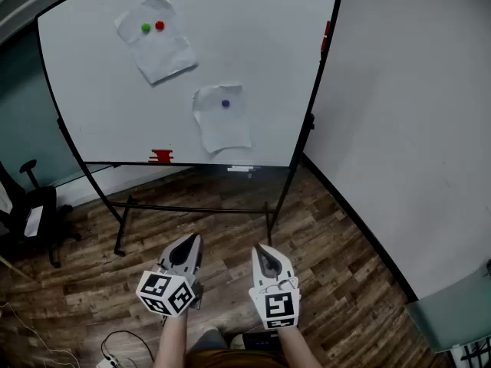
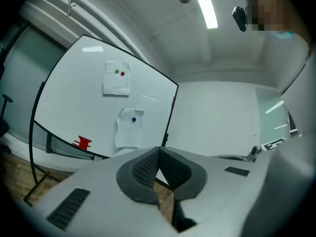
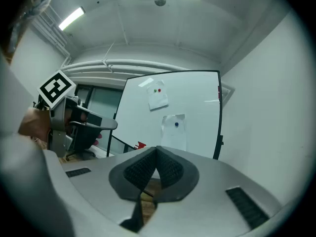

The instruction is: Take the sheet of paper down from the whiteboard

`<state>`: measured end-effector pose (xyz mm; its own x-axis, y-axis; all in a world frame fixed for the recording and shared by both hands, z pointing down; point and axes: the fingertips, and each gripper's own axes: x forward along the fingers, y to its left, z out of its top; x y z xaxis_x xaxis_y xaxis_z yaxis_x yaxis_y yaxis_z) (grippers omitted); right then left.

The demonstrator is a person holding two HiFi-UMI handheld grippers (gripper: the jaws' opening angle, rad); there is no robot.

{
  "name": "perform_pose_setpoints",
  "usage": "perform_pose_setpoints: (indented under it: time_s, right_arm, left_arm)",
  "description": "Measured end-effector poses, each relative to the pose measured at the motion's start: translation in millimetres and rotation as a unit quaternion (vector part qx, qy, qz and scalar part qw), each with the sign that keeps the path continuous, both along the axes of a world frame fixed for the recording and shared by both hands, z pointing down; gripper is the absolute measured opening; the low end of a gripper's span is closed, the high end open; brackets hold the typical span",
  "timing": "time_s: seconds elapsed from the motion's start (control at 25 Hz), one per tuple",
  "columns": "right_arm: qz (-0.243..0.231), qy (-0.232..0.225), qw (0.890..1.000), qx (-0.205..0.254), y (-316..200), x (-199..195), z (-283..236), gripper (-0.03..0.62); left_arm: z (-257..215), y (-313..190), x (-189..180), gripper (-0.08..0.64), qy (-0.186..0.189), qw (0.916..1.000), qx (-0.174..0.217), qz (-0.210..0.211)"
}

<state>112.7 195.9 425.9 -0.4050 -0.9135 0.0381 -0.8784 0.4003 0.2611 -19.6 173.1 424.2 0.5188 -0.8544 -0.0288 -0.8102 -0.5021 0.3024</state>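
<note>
A whiteboard (image 1: 253,29) on a wheeled stand faces me with two white sheets on it. The upper sheet (image 1: 157,48) is pinned by a green magnet (image 1: 146,27) and a red magnet (image 1: 159,25). The lower sheet (image 1: 221,121) hangs under one blue magnet (image 1: 225,103). Both sheets also show in the left gripper view, upper sheet (image 2: 116,81) and lower sheet (image 2: 129,130), and in the right gripper view the lower sheet (image 3: 175,130). My left gripper (image 1: 192,241) (image 2: 159,150) and right gripper (image 1: 260,250) (image 3: 157,150) are held low, well short of the board, both shut and empty.
A red object (image 1: 161,156) and a small white one (image 1: 239,169) lie on the board's tray. An office chair (image 1: 34,213) stands at the left, a white wall (image 1: 399,129) at the right. Cables (image 1: 115,347) lie on the wooden floor (image 1: 322,251). The stand's legs (image 1: 123,236) reach towards me.
</note>
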Motion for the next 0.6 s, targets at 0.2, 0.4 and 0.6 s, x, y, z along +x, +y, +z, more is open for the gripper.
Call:
perform_pose_setpoints:
  time_s: [0.2, 0.4, 0.6]
  right_arm:
    - [-0.010, 0.006, 1.000, -0.011, 17, -10, 4, 0.012]
    - [0.000, 0.001, 1.000, -0.010, 23, -10, 4, 0.012]
    - [0.026, -0.005, 0.999, -0.025, 29, 0, 7, 0.047]
  left_arm:
    - [2, 16, -8, 0.025, 0.019, 0.9998, -0.007, -0.004]
    - [3, 24, -16, 0.025, -0.005, 0.9994, -0.006, -0.033]
    - [-1, 37, -27, 0.043, 0.001, 0.9983, 0.002, -0.058]
